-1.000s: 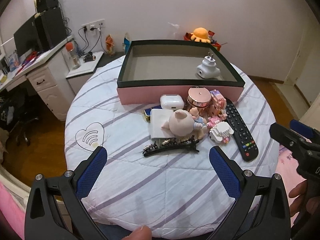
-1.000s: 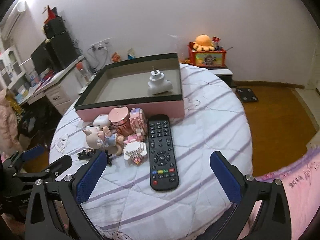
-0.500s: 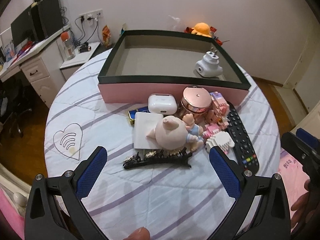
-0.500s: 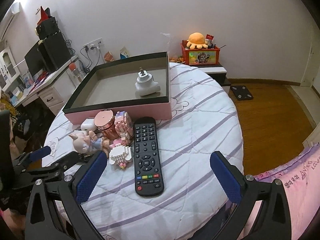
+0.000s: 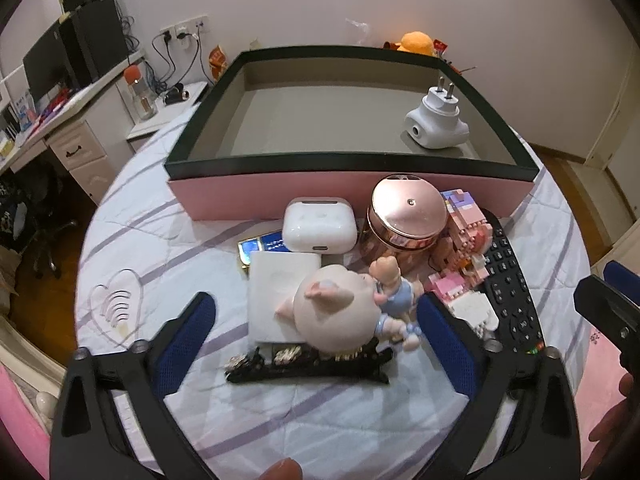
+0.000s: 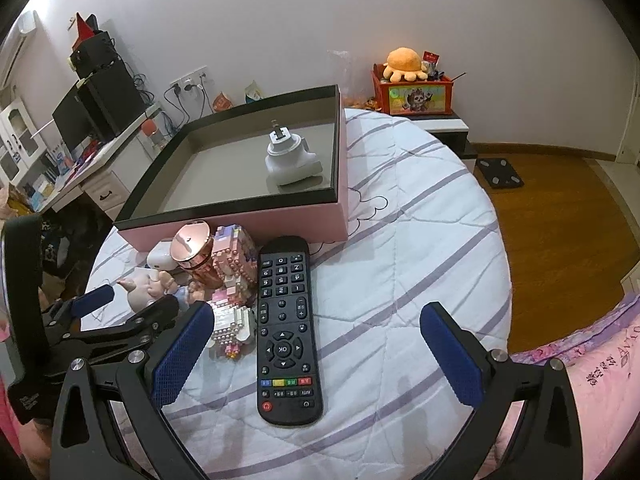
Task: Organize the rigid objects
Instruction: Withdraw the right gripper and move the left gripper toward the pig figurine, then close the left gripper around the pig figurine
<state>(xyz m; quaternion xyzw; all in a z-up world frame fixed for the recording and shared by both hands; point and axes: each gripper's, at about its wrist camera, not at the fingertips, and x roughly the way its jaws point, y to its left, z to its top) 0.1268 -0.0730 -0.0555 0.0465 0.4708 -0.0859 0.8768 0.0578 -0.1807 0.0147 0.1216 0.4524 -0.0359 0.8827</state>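
My left gripper point(image 5: 314, 340) hangs low over the clutter with its jaws closing. A pink pig figurine point(image 5: 336, 316) lies between the blue pads point(image 5: 184, 340), which do not press on it. The pig rests on a white square pad point(image 5: 276, 280) behind a black hair clip point(image 5: 308, 364). My right gripper point(image 6: 316, 354) is open and straddles a black remote point(image 6: 288, 328) without touching it. Behind the clutter stands a pink box point(image 5: 352, 192) with a dark rim, and a white plug adapter point(image 5: 436, 124) sits inside it.
A white earbud case point(image 5: 320, 228), a rose-gold round tin point(image 5: 408, 216) and pink and white block models point(image 5: 464, 220) crowd the box's front wall. The round table point(image 6: 420, 240) has a striped cloth. A desk point(image 5: 72, 128) is at left, a toy crate point(image 6: 416, 92) behind.
Both grippers came forward and down toward the table. The left gripper's jaws narrowed with the pig between them. The right gripper now spans the remote.
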